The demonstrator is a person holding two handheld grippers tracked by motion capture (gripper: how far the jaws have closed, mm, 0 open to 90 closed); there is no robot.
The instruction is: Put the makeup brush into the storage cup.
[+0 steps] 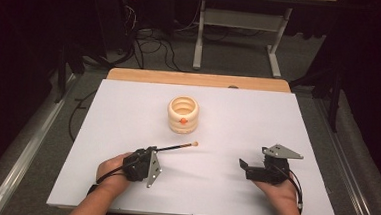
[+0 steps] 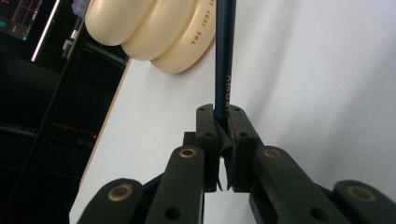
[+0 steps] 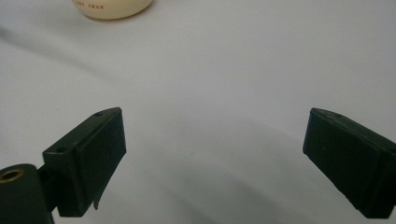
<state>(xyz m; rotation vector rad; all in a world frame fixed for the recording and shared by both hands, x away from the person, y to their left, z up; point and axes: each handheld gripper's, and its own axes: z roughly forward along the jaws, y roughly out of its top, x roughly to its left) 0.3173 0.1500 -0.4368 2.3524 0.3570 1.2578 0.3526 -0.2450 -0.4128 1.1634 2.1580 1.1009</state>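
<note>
A cream ribbed cup (image 1: 183,114) with an orange dot on its front stands at the middle of the white table (image 1: 278,118). My left gripper (image 1: 152,150) is shut on a thin dark stick (image 1: 173,147) whose orange tip (image 1: 194,144) points toward the cup from the front. In the left gripper view the stick (image 2: 224,60) rises from the closed jaws of the left gripper (image 2: 224,126) and crosses the cup (image 2: 149,32). My right gripper (image 1: 247,167) rests at the front right. Its jaws stand wide open in the right gripper view (image 3: 212,154), with bare table between them and the cup (image 3: 112,8) far ahead.
A wooden strip (image 1: 195,79) runs along the table's far edge. Beyond it stand a white desk frame (image 1: 238,25) and loose cables (image 1: 152,45) on the floor. A metal rail (image 1: 25,147) lies left of the table.
</note>
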